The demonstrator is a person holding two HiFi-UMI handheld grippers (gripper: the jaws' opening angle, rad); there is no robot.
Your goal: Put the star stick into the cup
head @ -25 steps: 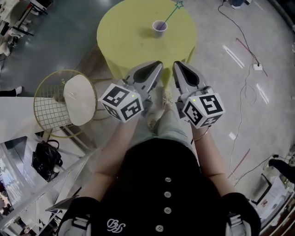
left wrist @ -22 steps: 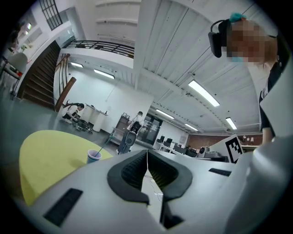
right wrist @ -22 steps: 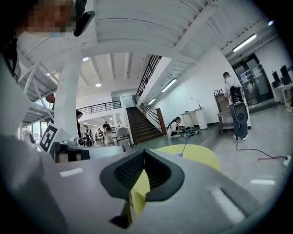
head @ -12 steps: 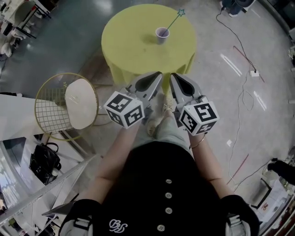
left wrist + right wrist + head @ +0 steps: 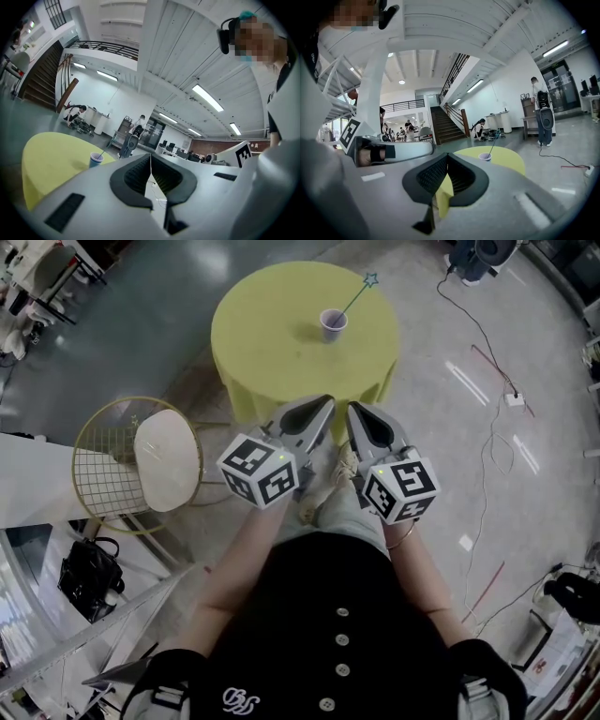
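Head view: stick (image 5: pixel 354 298) (far) beyond claws (image 5: pixel 330 400) (image 5: pixel 352 407)

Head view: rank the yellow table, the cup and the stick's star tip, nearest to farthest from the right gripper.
From the right gripper:
1. yellow table: its near edge lies just ahead of the jaw tips.
2. cup: on the table, towards its far side.
3. star tip: beyond the cup, up and right, over the table's far rim.

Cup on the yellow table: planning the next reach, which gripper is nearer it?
Left, marginally: left gripper sits almost straight below the cup in head view, right gripper slightly further right.
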